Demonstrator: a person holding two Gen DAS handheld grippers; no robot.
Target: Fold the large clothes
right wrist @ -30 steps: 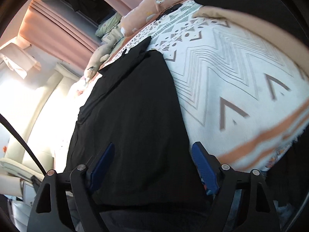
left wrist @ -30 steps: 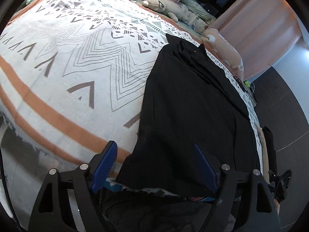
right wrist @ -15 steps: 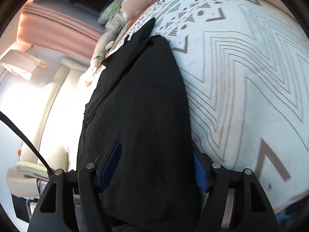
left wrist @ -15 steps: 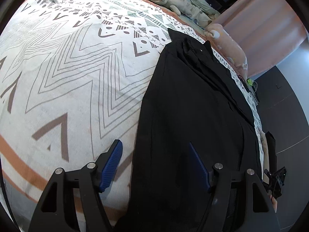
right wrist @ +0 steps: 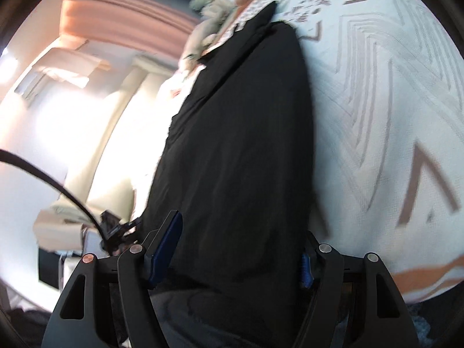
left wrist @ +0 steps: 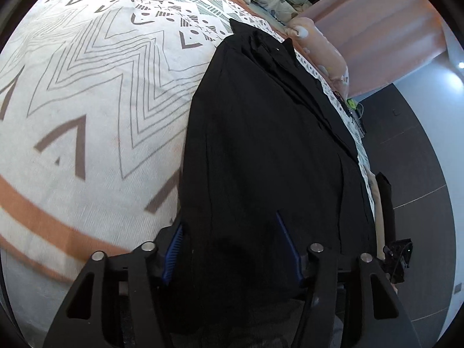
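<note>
Here, a long black garment (left wrist: 269,145) lies flat along the patterned bed (left wrist: 87,92), its near hem at both grippers. Your left gripper (left wrist: 229,249) and right gripper (right wrist: 240,246) are spread wide, each straddling a hem corner, gripping nothing. Pinch both corners evenly, taking every layer, then lift together toward the collar.

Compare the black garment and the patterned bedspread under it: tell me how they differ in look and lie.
The black garment is plain and dark; the bedspread is white with grey zigzags and an orange stripe. The garment is a long narrow strip with creases along its far side; the bedspread spreads wide and mostly smooth. The garment lies on top and runs between the open fingers of the left gripper and right gripper; the bedspread stays outside them. Both are cloth, lying flat.
</note>
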